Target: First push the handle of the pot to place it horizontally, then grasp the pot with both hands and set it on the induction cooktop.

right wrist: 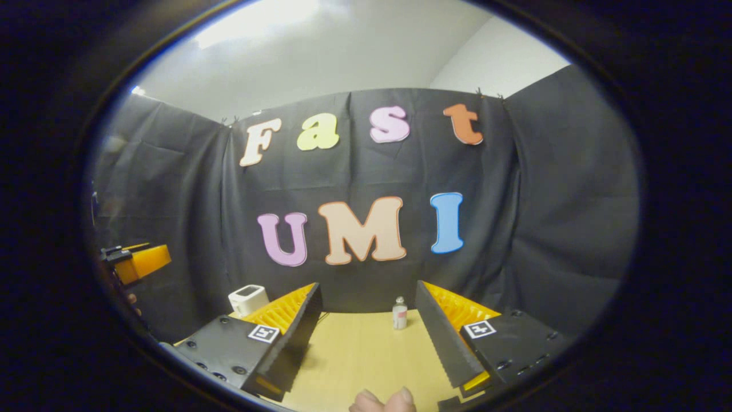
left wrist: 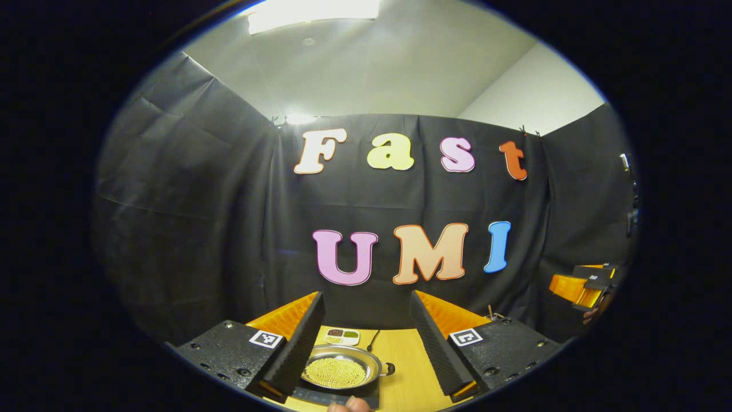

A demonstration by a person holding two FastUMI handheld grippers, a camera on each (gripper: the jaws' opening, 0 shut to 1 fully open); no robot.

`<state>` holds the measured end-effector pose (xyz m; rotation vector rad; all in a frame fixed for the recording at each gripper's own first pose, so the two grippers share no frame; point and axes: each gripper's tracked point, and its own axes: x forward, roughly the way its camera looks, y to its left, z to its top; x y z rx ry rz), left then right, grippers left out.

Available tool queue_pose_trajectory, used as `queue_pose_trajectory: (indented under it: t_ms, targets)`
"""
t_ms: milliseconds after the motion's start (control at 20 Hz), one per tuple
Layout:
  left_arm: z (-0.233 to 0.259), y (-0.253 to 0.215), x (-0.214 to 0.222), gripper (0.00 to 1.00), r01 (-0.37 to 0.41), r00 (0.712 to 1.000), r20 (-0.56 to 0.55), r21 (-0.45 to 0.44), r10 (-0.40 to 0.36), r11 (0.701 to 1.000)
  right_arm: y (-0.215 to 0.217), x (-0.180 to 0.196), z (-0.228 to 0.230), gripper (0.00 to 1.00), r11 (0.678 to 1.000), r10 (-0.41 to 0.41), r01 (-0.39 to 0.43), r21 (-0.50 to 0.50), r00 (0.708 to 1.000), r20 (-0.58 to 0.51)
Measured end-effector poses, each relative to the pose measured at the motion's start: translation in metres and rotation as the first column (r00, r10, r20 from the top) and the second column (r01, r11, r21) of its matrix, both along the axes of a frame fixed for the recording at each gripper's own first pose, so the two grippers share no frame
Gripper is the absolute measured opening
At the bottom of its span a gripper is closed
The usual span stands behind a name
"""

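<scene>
Seen from the left gripper view, the left gripper [left wrist: 366,343] hangs wide open and empty above the bench [left wrist: 409,366] — the pot [left wrist: 342,371] of yellow grains sits directly ahead and below, between its fingers, on the dark cooktop [left wrist: 311,393], its stub handle [left wrist: 388,369] pointing right. The right gripper [right wrist: 366,337], likewise open and empty, faces bare bench beside a small bottle [right wrist: 400,313] — the left looks nearer the pot.
</scene>
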<state>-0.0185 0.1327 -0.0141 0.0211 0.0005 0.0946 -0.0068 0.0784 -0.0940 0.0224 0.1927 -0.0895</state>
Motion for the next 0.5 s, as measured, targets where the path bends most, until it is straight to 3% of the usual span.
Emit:
queue_pose_trajectory:
  t_ms: [250,500]
  targets:
    - [0.000,0.010,-0.028,0.90,-0.012,1.000,0.021,-0.024,0.012,1.000,0.008,-0.023,0.015,0.93,0.997,-0.002,0.005,-0.074,0.999,0.038]
    - [0.009,0.006,-0.037,0.91,-0.012,0.999,0.040,0.031,0.011,0.999,0.009,-0.023,0.010,0.96,1.000,-0.002,0.002,0.012,1.000,0.010]
